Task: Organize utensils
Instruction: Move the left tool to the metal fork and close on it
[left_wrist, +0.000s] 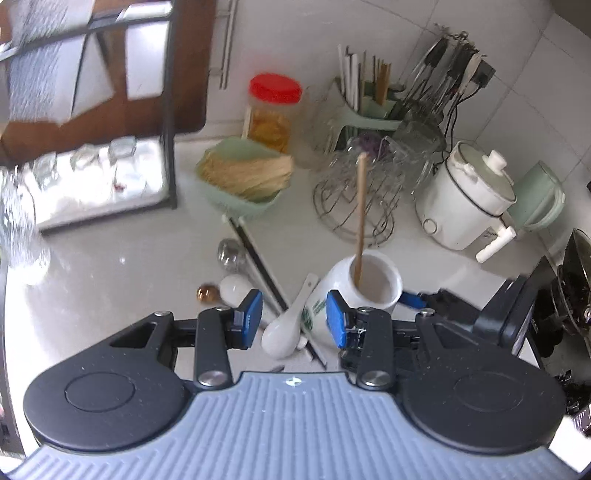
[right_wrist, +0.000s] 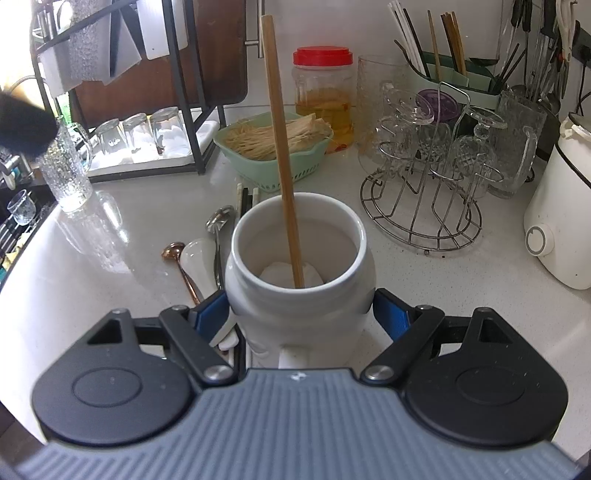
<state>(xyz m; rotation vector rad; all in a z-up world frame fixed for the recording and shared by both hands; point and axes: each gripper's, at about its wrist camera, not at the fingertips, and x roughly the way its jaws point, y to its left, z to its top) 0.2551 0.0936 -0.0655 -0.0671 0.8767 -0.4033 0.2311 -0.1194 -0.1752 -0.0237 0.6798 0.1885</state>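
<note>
A white ceramic jar (right_wrist: 299, 258) stands on the counter with my right gripper (right_wrist: 301, 314) shut on its body, blue pads (right_wrist: 212, 310) on either side. A pair of wooden chopsticks (right_wrist: 282, 147) leans inside it. In the left wrist view the jar (left_wrist: 364, 280) sits just right of my left gripper (left_wrist: 293, 319), which is open. A white ceramic spoon (left_wrist: 282, 332) lies on the counter between its fingers, untouched. Black chopsticks (left_wrist: 258, 266), a metal spoon (left_wrist: 231, 251), another white spoon (left_wrist: 234, 288) and a copper spoon (left_wrist: 207, 293) lie loose beyond it.
Behind stand a green basket (right_wrist: 273, 147) of thin sticks, a red-lidded jar (right_wrist: 323, 99), a wire rack of glasses (right_wrist: 424, 177), a white cooker (right_wrist: 561, 221), a green holder of chopsticks (right_wrist: 454, 74) and a black rack with tumblers (right_wrist: 147, 136). A glass pitcher (right_wrist: 66, 170) is at left.
</note>
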